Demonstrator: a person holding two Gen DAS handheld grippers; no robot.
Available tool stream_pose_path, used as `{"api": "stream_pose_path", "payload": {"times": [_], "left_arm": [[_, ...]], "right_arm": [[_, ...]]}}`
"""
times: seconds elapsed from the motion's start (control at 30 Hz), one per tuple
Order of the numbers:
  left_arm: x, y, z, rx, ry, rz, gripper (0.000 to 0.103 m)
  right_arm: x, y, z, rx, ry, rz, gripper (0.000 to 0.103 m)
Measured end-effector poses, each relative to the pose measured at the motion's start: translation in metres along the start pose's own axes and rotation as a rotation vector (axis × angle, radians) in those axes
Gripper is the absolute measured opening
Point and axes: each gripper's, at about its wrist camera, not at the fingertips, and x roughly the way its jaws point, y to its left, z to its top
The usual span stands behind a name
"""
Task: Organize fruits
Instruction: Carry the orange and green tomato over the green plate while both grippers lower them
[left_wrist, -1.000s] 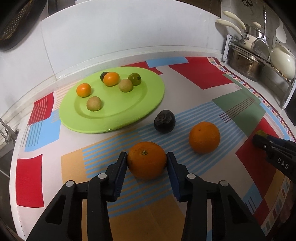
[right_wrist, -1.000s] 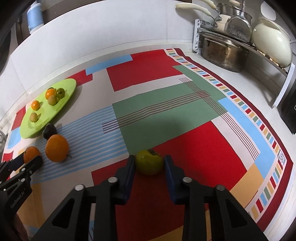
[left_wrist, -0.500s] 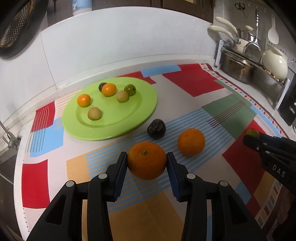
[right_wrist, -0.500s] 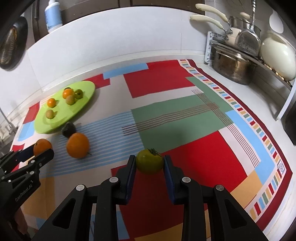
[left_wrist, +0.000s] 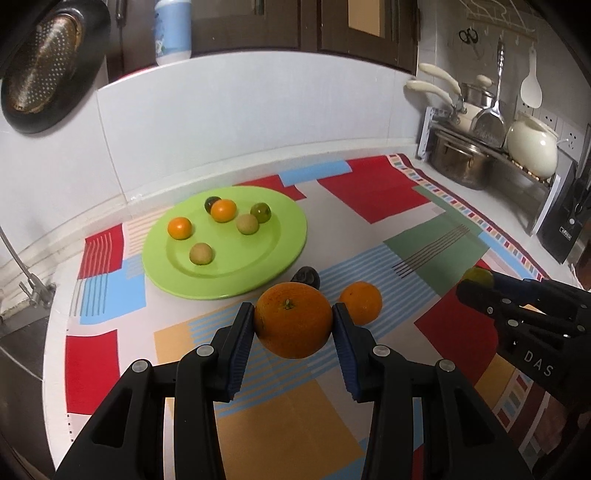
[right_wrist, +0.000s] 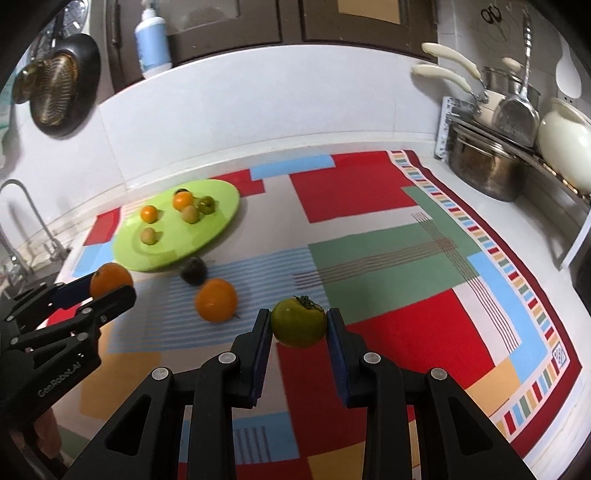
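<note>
Worktop space is widest on the right, where the patterned cloth lies bare up to the pot rack at the far right edge. Left claw is clamped on a large orange, held clear above the cloth. Right claw is clamped on a green tomato, also raised. Far left, the green plate carries six small fruits near the backsplash. A second orange and a dark fruit lie just beside the plate's near rim.
</note>
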Motion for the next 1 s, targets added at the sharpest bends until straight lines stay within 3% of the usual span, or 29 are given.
{"api": "stream_pose_path", "payload": {"times": [0.47, 1.0], "left_arm": [[-0.036, 0.01, 0.008, -0.027, -0.06, 0.04, 0.042], [-0.055, 0.03, 0.034, -0.048, -0.125, 0.075, 0.042]], "right_arm": [[-0.028, 0.027, 0.019, -0.087, -0.075, 0.09, 0.031], [-0.033, 0.06, 0.05, -0.172, -0.134, 0.171, 0.031]]}}
